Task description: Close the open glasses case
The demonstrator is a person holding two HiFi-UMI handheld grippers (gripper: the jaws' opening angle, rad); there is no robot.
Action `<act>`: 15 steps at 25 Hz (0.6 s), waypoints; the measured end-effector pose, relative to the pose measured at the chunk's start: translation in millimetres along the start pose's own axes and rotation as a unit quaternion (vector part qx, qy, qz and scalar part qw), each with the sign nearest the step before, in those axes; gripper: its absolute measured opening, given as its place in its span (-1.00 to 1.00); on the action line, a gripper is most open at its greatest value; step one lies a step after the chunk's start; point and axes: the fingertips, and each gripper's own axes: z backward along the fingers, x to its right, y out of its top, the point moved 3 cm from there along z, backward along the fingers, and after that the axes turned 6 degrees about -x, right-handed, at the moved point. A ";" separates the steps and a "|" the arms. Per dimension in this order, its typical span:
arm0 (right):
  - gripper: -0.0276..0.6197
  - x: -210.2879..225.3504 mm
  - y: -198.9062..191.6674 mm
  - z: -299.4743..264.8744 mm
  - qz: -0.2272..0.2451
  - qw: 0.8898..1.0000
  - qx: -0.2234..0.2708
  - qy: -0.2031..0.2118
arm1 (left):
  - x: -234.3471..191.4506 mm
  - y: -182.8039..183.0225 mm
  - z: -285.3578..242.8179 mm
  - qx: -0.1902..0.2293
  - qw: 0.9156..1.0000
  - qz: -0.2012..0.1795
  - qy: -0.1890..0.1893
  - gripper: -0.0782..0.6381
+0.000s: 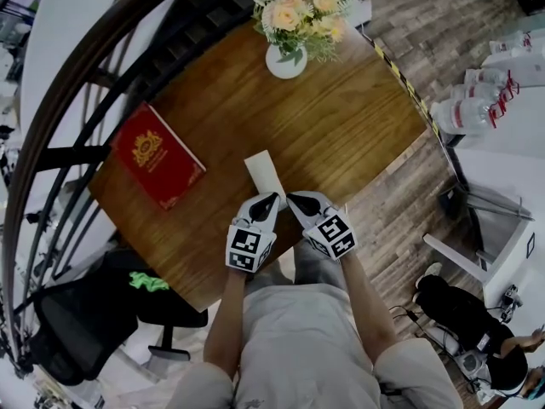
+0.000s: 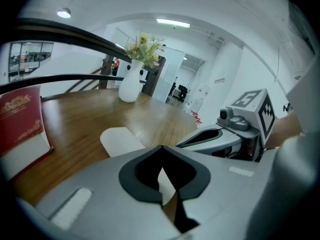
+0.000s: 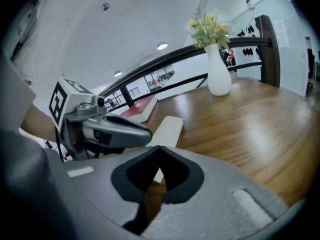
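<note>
A white glasses case [image 1: 265, 174] lies flat on the brown wooden table [image 1: 358, 126], near the edge where the person stands. The left claw [image 1: 274, 198] and the right claw [image 1: 289, 197] hover side by side, close to each other, with their tips just at the near end of the case. Both claws are closed, tips together, with nothing held between them. A red book [image 1: 157, 156] lies off to the left. A white vase [image 1: 286, 61] of flowers [image 1: 302, 11] stands at the far side of the table.

One case [image 1: 266, 175], one book [image 1: 157, 156], one vase [image 1: 286, 62]; left claw [image 1: 271, 201], right claw [image 1: 295, 199]: two.
</note>
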 end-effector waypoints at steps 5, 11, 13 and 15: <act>-0.91 -8.3 30.7 30.0 0.030 0.998 0.045 -0.030 | -3.2 14.9 27.3 0.035 0.999 -0.024 0.024 -0.73; -0.91 -27.2 54.3 59.9 0.057 0.993 0.081 -0.061 | 0.7 26.3 64.5 0.076 0.996 -0.043 0.036 -0.73; -0.91 -34.0 59.5 69.1 0.063 0.991 0.093 -0.072 | 3.1 30.1 77.6 0.090 0.994 -0.046 0.040 -0.73; -0.91 -40.2 62.7 77.3 0.065 0.989 0.104 -0.084 | 5.2 32.5 90.8 0.104 0.992 -0.049 0.044 -0.73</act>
